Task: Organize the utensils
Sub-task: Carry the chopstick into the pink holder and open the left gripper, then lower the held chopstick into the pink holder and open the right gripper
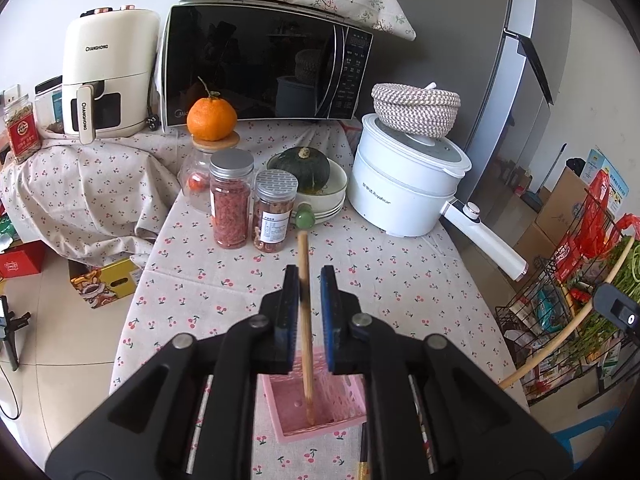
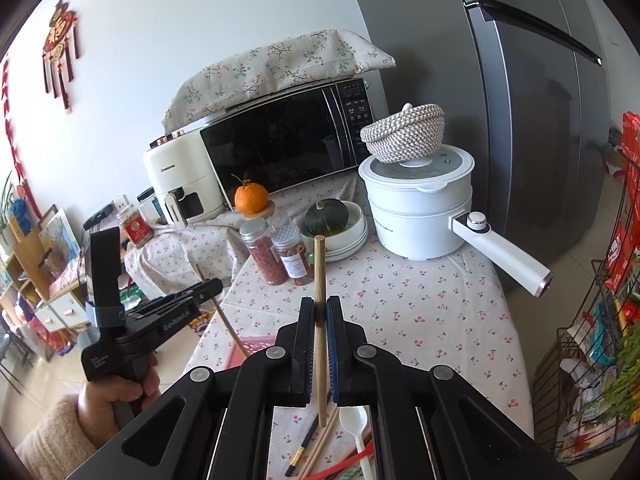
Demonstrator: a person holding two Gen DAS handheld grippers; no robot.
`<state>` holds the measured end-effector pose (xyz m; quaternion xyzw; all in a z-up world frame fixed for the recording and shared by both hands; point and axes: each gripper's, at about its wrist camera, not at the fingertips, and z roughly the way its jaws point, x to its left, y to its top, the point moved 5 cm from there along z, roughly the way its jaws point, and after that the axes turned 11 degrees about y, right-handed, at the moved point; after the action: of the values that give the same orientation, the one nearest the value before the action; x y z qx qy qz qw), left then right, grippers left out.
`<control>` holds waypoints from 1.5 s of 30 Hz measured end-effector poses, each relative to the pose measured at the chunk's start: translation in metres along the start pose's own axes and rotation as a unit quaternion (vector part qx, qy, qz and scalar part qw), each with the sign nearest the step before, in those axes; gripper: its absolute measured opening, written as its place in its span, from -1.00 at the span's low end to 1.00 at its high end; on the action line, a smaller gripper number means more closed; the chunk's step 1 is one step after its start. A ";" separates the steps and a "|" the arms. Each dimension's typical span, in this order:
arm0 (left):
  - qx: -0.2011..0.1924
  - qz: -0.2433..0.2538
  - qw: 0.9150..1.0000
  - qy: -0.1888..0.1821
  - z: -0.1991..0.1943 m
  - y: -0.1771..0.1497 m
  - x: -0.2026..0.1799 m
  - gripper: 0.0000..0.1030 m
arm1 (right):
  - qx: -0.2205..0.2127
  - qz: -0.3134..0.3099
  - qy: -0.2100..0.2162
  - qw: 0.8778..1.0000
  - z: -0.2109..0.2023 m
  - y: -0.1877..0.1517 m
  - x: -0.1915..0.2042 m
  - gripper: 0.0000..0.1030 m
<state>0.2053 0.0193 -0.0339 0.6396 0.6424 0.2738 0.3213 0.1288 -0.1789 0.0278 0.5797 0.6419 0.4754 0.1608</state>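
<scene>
Over the pink basket, left gripper fingers apart around a loose chopstick, right gripper clamping another chopstick upright.

Bright, even daylight in both views — soft shadows only. The microwave door reflects the room. Strong fisheye bending and dark vignette at the corners; focus sharp.

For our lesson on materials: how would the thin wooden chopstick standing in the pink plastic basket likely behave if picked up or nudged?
The thin wooden chopstick looks straight and rigid, so probably stiff, and light for its length. It is round, so likely to roll if laid on the tablecloth. Leaning in the pink plastic basket between the left gripper's open jaws, it could tip when nudged.
</scene>
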 end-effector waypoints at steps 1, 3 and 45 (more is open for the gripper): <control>0.002 0.001 1.000 0.008 0.001 -0.001 0.000 -0.20 | -0.003 0.000 0.003 1.000 0.001 0.002 0.003 -0.89; -0.002 0.001 1.000 0.019 -0.001 -0.002 0.002 0.00 | -0.009 0.008 0.015 1.000 0.002 0.006 0.008 -0.89; 0.080 0.051 0.995 0.012 -0.013 -0.054 0.033 0.57 | -0.005 0.078 0.059 0.995 0.098 -0.002 0.011 0.14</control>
<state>0.1613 0.0515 -0.0692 0.6916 0.6328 0.2453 0.2471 0.1984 -0.1275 -0.0189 0.5979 0.6006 0.5236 0.0878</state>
